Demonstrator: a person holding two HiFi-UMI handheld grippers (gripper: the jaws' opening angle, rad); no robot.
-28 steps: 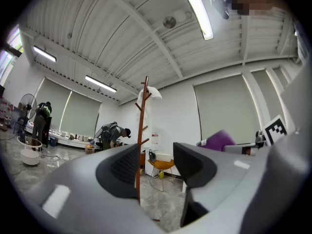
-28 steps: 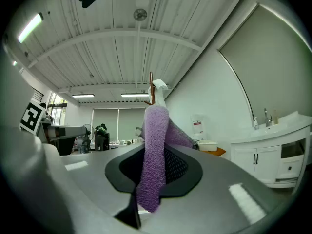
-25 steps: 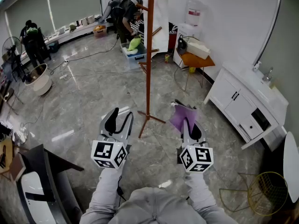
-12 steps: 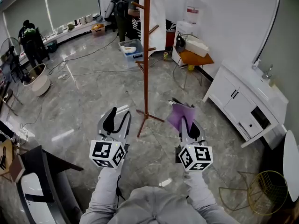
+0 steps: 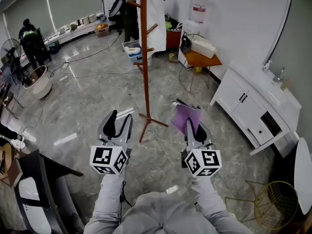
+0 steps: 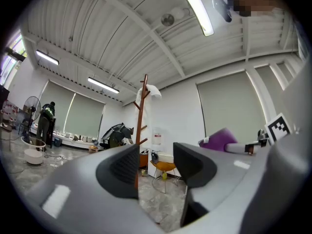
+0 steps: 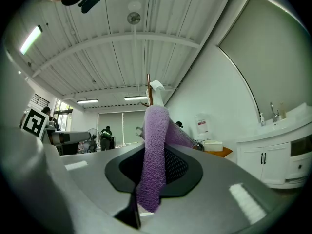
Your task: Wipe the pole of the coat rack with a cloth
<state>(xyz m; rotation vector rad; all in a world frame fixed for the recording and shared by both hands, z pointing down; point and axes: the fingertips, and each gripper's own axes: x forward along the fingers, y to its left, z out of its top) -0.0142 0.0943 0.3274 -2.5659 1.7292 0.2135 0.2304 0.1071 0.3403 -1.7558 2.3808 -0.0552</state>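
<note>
A brown wooden coat rack [image 5: 145,57] stands on the grey floor ahead, with a white garment [image 5: 156,13] hanging near its top. Its pole [image 6: 141,116] shows between the left jaws in the left gripper view. My right gripper [image 5: 187,123] is shut on a purple cloth [image 5: 184,117], which sticks up between the jaws [image 7: 155,150]. My left gripper [image 5: 116,125] stands open and empty, short of the rack's base. Both grippers are held low, some way from the pole.
A white cabinet with a sink [image 5: 258,106] lines the right wall. An orange stool [image 5: 202,62] and a water dispenser [image 5: 197,13] stand behind the rack. People [image 5: 29,38] work at the far left. A wire basket [image 5: 275,204] sits at lower right; a dark chair [image 5: 34,189] at lower left.
The view has shifted: the coat rack has slid left and a little nearer in the head view. Both grippers keep their pose, the cloth still held.
</note>
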